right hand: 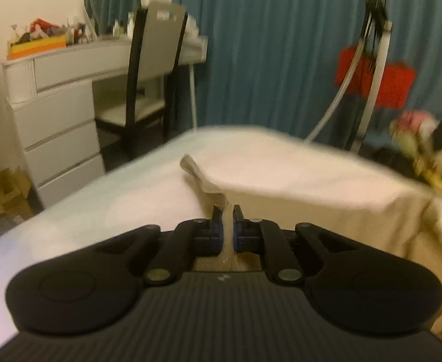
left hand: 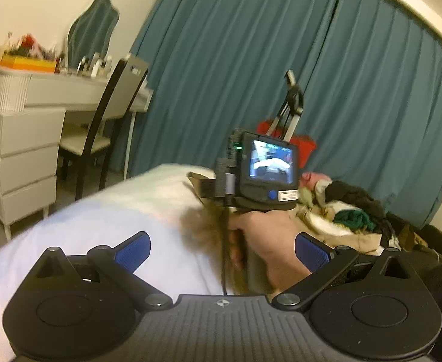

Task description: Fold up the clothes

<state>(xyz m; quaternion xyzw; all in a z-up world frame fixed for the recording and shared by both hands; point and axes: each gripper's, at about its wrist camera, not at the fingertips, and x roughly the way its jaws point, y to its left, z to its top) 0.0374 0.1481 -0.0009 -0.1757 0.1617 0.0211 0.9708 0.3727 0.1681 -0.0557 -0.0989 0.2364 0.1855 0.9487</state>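
Note:
A beige garment [right hand: 296, 193] lies spread over the white bed [right hand: 130, 199], with a narrow strip of it [right hand: 195, 172] trailing to the far left. My right gripper [right hand: 227, 212] is shut on a fold of this garment, which bunches between the blue pads. My left gripper [left hand: 224, 252] hovers open above the bed with nothing between its fingers [left hand: 133, 250]. Just ahead of it a hand [left hand: 269, 235] holds the other unit, whose small screen [left hand: 270, 163] faces me. A pile of mixed clothes [left hand: 350, 211] sits at the bed's far right and is blurred in the right wrist view.
A white dresser [left hand: 24, 150] with bottles and a mirror stands at the left, with a dark chair [left hand: 100, 120] beside it. Teal curtains [left hand: 281, 45] fill the back. A tripod [right hand: 369, 60] and a red object [right hand: 396, 84] stand behind the bed. Cardboard [right hand: 6, 193] lies on the floor.

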